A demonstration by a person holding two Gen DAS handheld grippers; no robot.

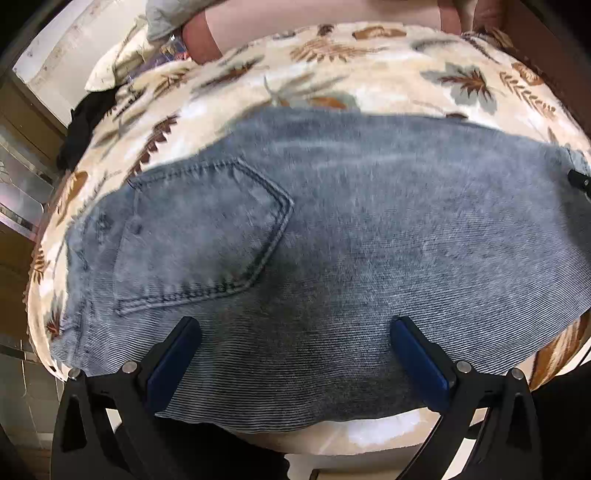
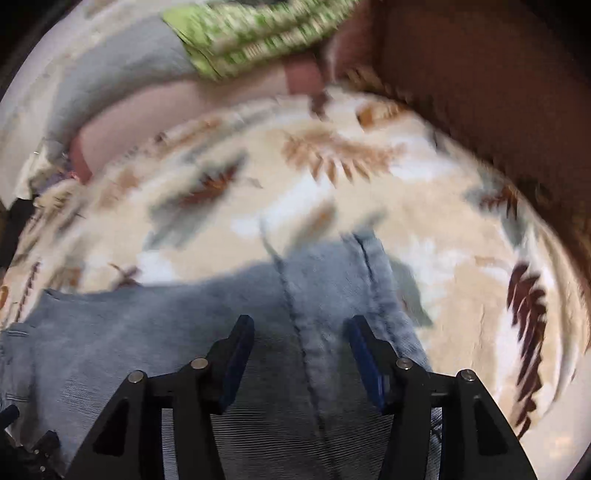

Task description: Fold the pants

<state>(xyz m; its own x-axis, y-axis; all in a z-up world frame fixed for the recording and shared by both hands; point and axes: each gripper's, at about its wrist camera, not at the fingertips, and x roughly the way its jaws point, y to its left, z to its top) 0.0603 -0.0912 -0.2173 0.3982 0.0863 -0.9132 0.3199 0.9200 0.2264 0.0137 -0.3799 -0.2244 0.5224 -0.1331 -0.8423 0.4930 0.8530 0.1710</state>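
Faded blue jeans (image 1: 351,221) lie folded on a leaf-print blanket (image 1: 332,74), back pocket (image 1: 199,229) up at the left. My left gripper (image 1: 295,328) is open and empty, its fingers spread just above the denim near the front edge. In the right wrist view the jeans (image 2: 166,332) fill the lower left, with a leg seam (image 2: 306,332) running between the fingers. My right gripper (image 2: 299,325) is open and empty over that seam, near the jeans' right edge. The right wrist view is motion-blurred.
The blanket (image 2: 332,192) covers a bed. A pink pillow (image 1: 332,14) and a grey cloth (image 1: 166,14) lie at the far edge. A green patterned cloth (image 2: 258,33) lies at the back. A brown wooden headboard (image 2: 480,92) stands at the right. Black clothing (image 1: 85,125) lies at the left.
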